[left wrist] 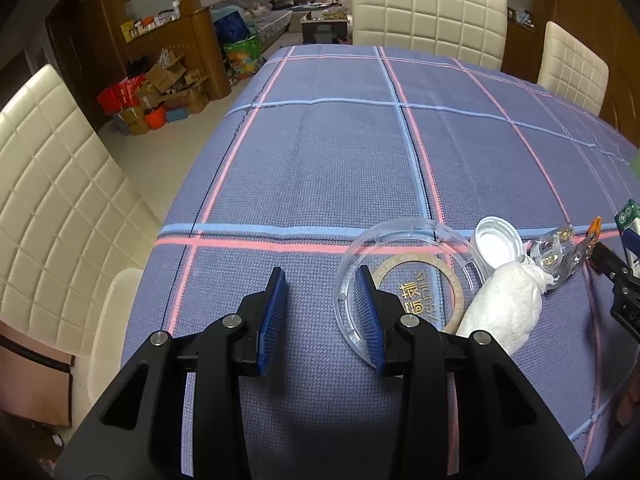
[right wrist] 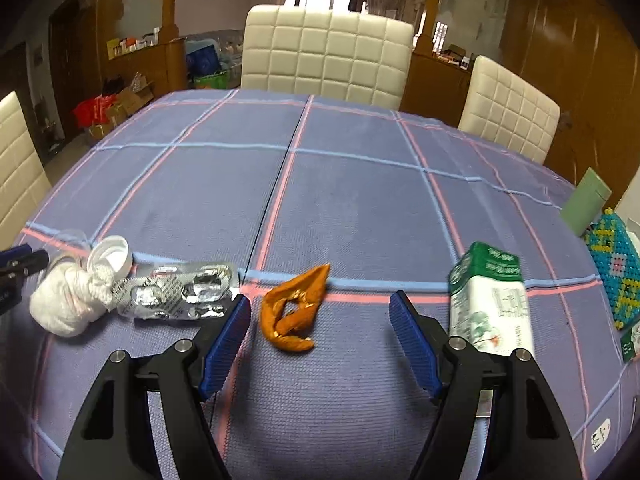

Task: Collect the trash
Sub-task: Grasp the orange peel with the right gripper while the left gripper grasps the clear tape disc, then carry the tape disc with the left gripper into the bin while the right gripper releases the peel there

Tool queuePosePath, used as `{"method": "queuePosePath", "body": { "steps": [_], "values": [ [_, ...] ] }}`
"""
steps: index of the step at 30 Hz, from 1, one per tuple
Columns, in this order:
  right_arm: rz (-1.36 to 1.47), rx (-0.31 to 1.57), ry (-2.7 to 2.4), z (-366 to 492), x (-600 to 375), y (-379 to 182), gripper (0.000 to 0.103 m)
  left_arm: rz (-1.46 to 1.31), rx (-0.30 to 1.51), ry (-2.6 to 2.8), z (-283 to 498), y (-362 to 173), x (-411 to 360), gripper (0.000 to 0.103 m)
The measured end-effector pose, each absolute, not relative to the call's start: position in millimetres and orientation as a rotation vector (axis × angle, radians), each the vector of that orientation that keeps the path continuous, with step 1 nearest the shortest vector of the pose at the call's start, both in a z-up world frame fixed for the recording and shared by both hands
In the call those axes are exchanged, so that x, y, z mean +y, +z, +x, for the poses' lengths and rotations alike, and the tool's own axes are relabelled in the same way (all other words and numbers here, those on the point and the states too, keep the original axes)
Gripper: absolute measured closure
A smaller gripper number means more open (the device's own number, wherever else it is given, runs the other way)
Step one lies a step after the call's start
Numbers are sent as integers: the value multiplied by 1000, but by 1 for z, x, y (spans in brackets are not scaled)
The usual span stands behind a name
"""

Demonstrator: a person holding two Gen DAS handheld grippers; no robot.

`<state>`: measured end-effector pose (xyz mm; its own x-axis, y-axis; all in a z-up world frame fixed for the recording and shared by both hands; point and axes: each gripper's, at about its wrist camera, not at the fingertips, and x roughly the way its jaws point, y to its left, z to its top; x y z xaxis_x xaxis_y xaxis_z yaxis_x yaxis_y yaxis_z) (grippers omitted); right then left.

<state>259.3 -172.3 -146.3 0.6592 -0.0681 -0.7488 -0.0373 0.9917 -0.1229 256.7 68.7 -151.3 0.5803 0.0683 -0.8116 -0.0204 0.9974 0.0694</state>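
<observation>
Trash lies on the blue plaid tablecloth [left wrist: 320,168]. A clear plastic lid [left wrist: 404,280] sits just right of my open, empty left gripper [left wrist: 322,284]; its right finger overlaps the lid's rim. Beside it lie a white crumpled tissue [left wrist: 500,312], a white cap [left wrist: 498,244] and a silver blister pack [left wrist: 556,256]. In the right wrist view my open, empty right gripper [right wrist: 320,304] hovers over the cloth with an orange peel [right wrist: 292,312] between its fingers, nearer the left one. The blister pack [right wrist: 180,292], tissue [right wrist: 68,304], cap [right wrist: 112,256] and a green-white carton [right wrist: 492,300] flank it.
Cream padded chairs [left wrist: 428,8] [right wrist: 324,52] stand around the table. A beaded blue-yellow item [right wrist: 616,272] and a pale green box [right wrist: 586,202] sit at the right edge. Cardboard boxes [left wrist: 160,88] clutter the floor at the left.
</observation>
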Motion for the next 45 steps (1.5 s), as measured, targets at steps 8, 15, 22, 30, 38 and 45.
{"method": "queuePosePath", "body": {
  "steps": [8,15,22,30,38,45],
  "values": [
    [-40,877,63,264,-178,-150,78,63,944,9,254,-151,64,85],
    [-62,854,74,257,-171,-147,81,36,948,-8,249,-147,65,97],
    [-87,810,96,238,-157,-133,81,46,896,-5,230,-127,66,98],
    [-111,757,133,211,-138,-110,81,57,835,24,201,-100,78,98],
    [-148,710,198,184,-109,-88,82,47,798,49,168,-83,96,98],
    [-193,691,280,164,-69,-80,82,30,772,87,140,-73,120,98]
  ]
}}
